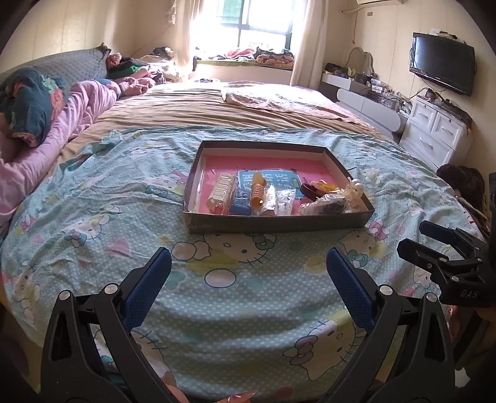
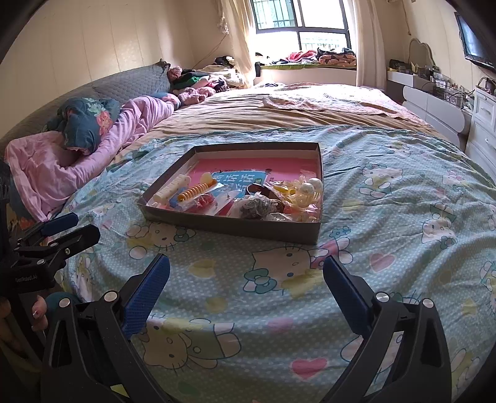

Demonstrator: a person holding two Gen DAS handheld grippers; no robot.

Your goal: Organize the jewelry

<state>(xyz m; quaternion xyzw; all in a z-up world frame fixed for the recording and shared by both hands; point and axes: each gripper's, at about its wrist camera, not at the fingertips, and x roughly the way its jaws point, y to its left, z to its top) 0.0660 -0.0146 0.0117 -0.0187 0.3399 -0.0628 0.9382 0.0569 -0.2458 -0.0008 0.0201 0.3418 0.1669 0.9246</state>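
Observation:
A shallow dark cardboard box (image 1: 279,221) with a pink floor sits on the Hello Kitty bedspread; it also shows in the right wrist view (image 2: 229,223). Inside lie an orange spiral hair clip (image 1: 259,190), a cream comb clip (image 1: 220,189), a pearl clip (image 1: 355,187), small plastic bags (image 1: 283,198) and a dark bundle (image 2: 257,208). My left gripper (image 1: 248,260) is open and empty, short of the box's near wall. My right gripper (image 2: 246,266) is open and empty, also short of the box. Each gripper shows at the edge of the other's view.
The bedspread (image 1: 124,198) covers the near part of a large bed. Pink bedding and a dark floral pillow (image 1: 28,105) lie at the left. A white dresser (image 1: 434,133) and wall TV (image 1: 441,66) stand at the right. A window (image 1: 248,24) is at the back.

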